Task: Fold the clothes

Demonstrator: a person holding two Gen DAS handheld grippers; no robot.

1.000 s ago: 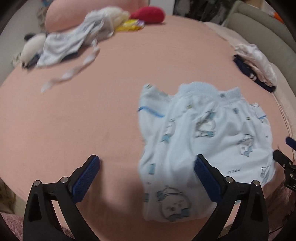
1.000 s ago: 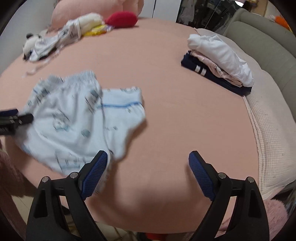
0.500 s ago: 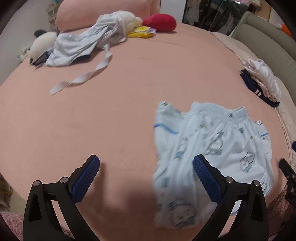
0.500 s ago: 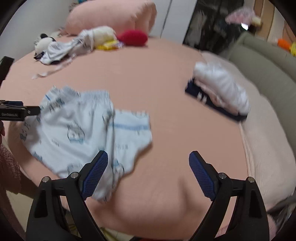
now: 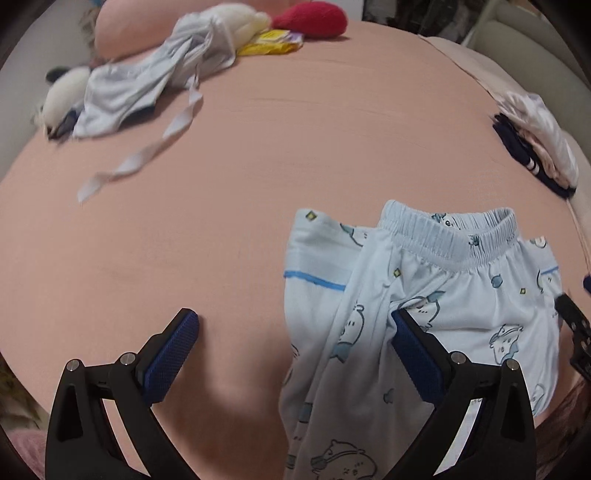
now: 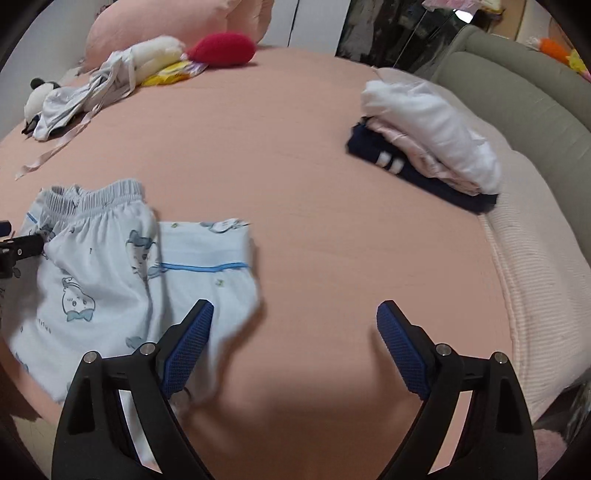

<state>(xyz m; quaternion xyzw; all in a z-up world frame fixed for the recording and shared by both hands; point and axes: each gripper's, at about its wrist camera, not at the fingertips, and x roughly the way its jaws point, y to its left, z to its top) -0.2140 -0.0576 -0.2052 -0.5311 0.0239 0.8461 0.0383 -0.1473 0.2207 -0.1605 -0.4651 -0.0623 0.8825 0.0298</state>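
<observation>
Both the left gripper [image 5: 293,345] and right gripper [image 6: 295,334] gape empty. The pale-blue shorts [image 5: 424,314] lie rumpled, perhaps half-folded, lower right on the bed [image 5: 221,221]; smooth wrinkles before creasing.

Bed: a wide mattress under a salmon-pink sheet [image 6: 332,206].
Head end: a large pink pillow [image 6: 166,26] against a pale wall [image 6: 37,22].
Right side: a grey-green upholstered sofa [image 6: 524,88].
Behind: dark shelving [image 6: 399,33], cluttered.
</observation>
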